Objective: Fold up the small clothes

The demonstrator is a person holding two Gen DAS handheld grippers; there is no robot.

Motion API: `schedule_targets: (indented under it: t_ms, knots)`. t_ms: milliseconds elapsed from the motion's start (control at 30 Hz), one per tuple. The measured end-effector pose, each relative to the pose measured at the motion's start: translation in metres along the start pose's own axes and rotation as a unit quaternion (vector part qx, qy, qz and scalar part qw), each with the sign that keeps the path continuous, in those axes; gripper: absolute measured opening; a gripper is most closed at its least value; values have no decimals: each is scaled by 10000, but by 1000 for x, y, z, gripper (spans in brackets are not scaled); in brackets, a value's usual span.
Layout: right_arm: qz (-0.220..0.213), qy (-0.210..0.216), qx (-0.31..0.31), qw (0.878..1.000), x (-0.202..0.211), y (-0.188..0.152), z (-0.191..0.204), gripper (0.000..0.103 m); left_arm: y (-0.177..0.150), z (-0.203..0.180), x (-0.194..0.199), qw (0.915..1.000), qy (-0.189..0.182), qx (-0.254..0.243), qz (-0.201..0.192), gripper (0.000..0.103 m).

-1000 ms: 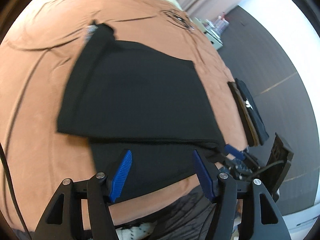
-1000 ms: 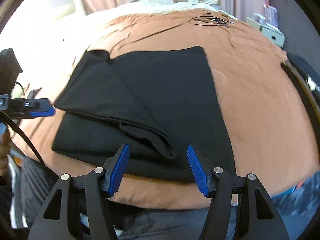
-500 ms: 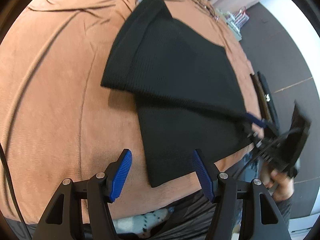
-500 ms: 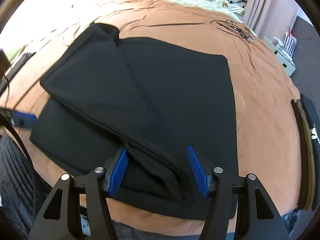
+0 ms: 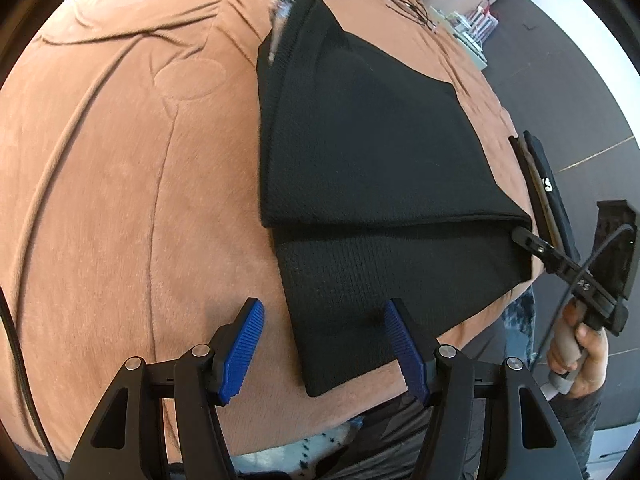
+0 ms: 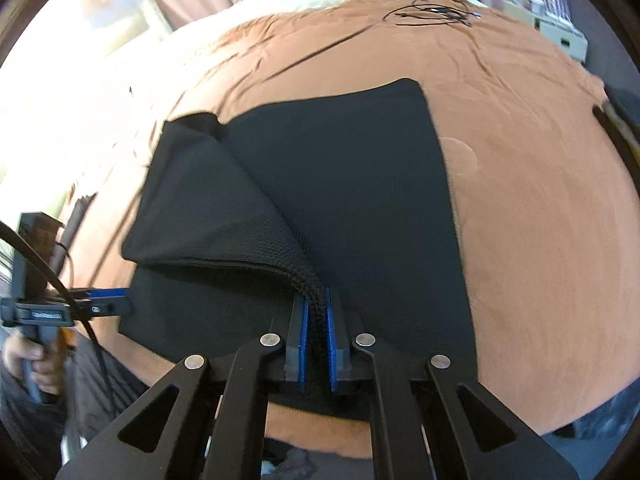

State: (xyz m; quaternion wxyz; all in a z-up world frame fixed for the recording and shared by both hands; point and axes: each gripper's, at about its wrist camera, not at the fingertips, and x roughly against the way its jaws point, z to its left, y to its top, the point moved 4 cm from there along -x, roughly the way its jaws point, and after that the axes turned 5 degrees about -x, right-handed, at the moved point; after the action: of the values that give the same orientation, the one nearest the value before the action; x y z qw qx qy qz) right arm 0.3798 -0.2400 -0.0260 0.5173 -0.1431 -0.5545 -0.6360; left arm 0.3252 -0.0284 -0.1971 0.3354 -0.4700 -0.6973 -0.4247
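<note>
Black garment: folded corner pinched in my right gripper, just closed; free near corner between my spread left gripper jaws, untouched.

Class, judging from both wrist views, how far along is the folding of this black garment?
Done: one side of the black garment already lies folded over on the brown bedspread. In hand: the right tongs have just closed on its folded corner; the left tongs hang open over the near corner. Left: gripping that corner and finishing the fold.
</note>
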Motion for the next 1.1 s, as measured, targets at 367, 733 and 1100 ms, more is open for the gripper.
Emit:
schedule_targets:
  t_ms: [367, 733, 1100]
  knots:
    - [-81, 133, -708, 9974, 8, -10, -58, 4, 9, -17, -20, 9990, 330, -270, 90, 65]
    - [-159, -17, -789, 9968, 14, -19, -68, 5, 20, -22, -29, 9987, 397, -301, 106, 65]
    - [-182, -890, -63, 9958, 27, -11, -30, 60, 20, -8, -22, 9999, 128, 21, -112, 50]
